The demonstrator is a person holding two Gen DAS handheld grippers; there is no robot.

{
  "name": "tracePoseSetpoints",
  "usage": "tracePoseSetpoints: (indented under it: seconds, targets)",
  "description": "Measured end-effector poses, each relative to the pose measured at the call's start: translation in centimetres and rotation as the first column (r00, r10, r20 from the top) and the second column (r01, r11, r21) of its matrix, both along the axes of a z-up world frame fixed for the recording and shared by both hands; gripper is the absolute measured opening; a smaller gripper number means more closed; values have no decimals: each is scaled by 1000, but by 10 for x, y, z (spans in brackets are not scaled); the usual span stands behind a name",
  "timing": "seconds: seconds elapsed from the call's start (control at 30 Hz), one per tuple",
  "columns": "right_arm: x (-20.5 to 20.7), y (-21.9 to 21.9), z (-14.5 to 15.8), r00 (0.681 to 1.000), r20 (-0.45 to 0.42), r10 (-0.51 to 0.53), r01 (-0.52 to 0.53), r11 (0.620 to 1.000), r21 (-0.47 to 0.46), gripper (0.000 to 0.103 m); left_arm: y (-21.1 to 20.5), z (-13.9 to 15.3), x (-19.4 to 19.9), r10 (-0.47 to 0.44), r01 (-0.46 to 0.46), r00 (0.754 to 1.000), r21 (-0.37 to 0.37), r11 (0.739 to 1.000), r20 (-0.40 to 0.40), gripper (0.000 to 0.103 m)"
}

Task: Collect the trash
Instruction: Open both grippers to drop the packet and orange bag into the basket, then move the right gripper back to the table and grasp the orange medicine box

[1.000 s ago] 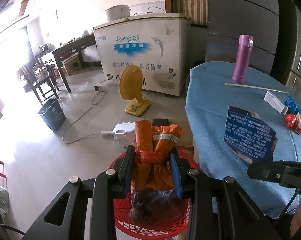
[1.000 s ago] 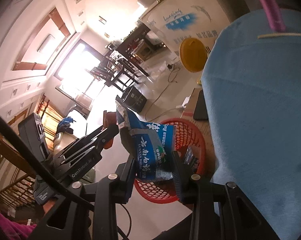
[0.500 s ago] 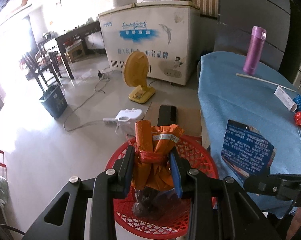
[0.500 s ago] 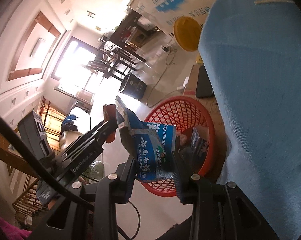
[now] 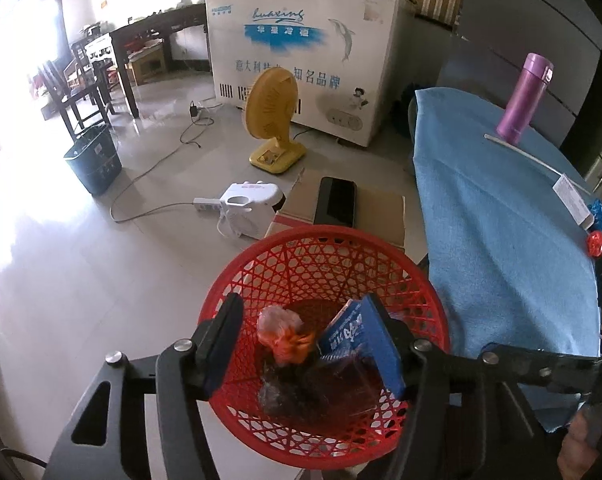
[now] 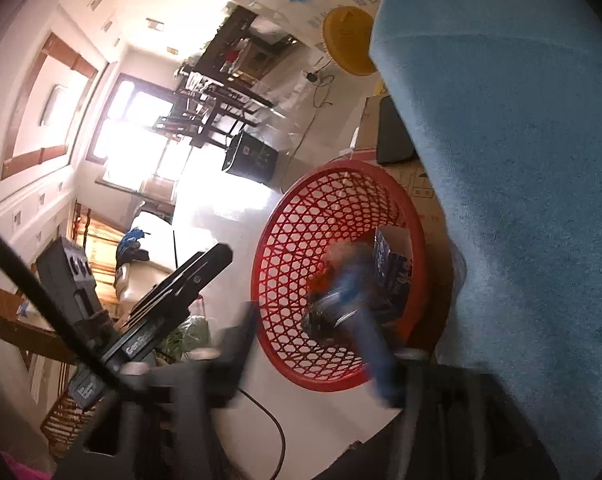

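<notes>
The tabletop [image 5: 497, 216], draped in blue cloth, is seen beside the red basket [image 5: 257, 264] standing on the floor, and a few small items are still left on it near its far right edge: a white carton [image 5: 572, 202], a blue wrapper [image 5: 600, 216] and a red wrapper [image 5: 595, 241]. Half a second ago an orange tied bag was clamped in the left claw [image 5: 305, 344] above the basket, and a blue packet was held in the right claw [image 6: 313, 344]; both have now been released. The orange bag [image 5: 287, 340] is seen lying inside the basket, and the blue packet [image 5: 347, 330] is seen leaning against the inner wall beside it. The left claw is spread wide and holds nothing. The right claw is blurred by motion, yet its jaws appear parted with nothing between them. Two pieces of trash are thus judged to have been collected, and both claws are freed for the wrappers remaining on the tabletop, which should be fetched next.
</notes>
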State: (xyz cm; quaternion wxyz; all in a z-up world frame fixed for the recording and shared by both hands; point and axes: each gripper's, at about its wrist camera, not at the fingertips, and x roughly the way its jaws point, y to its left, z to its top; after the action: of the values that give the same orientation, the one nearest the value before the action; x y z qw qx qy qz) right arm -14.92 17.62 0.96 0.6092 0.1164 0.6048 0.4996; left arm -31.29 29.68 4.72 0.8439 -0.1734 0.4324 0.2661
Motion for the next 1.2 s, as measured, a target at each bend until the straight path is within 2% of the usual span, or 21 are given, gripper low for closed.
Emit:
tracePoseSetpoints:
  seconds: [0.27,0.43,0.8,1.03,1.2]
  targets:
    - [6,-22,7,997,47,-58,56,998,35,67,4,2,-4,13,-13,1000,4,1000,-11,65]
    - [6,-37,10,993,70,-91,89,995,33,67,-10,6,3,-30,30,999,14,999,-13,66]
    - [27,-95,29,974,80,-214,204,972,117,67,-50,14,24,-106,107,994,45,993,-38,68]
    - [50,-161,37,934,67,-350,336,927,168,67,-84,19,44,-189,194,980,71,978,-68,69]
    - [69,-223,41,875,59,-481,463,865,190,67,-108,15,63,-234,242,967,71,968,-102,70]
